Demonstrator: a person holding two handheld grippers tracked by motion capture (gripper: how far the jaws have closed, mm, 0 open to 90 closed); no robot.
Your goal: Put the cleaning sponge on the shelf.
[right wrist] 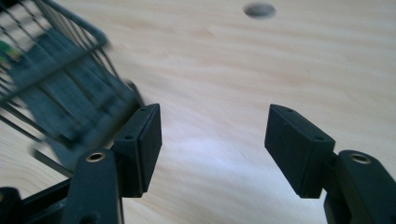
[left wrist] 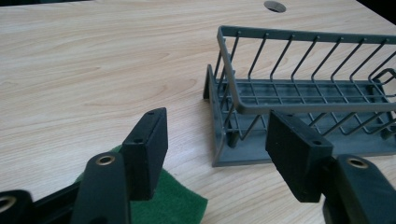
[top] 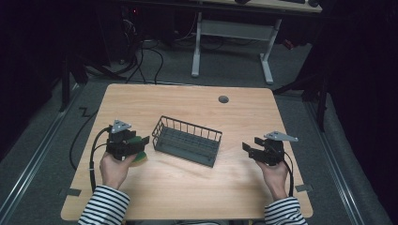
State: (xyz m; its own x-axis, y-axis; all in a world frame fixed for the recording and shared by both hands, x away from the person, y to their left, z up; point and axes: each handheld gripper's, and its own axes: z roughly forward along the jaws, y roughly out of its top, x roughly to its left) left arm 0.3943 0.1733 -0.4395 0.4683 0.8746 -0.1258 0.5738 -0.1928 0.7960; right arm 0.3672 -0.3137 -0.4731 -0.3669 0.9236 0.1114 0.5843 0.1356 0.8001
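Jaws of both grippers stand released, nothing between them. At centre frame in the high view, the dark grey wire basket with a slatted plastic base [top: 187, 140] sits at a slant on the light wooden worktop [top: 197, 187]. The left gripper [top: 139, 142] hangs over a green scouring sponge with a yellow underside [top: 139, 158] lying flat at centre left, probably freshly set down or about to be picked up. The right gripper [top: 249, 150] hovers well apart at centre right, aimed at the basket.

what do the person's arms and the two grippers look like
Both forearms wear black-and-white striped sleeves. The left gripper and right gripper are black, each with a grey three-cornered plate on top, a black cable trailing back, and flat rectangular pads with small holes.
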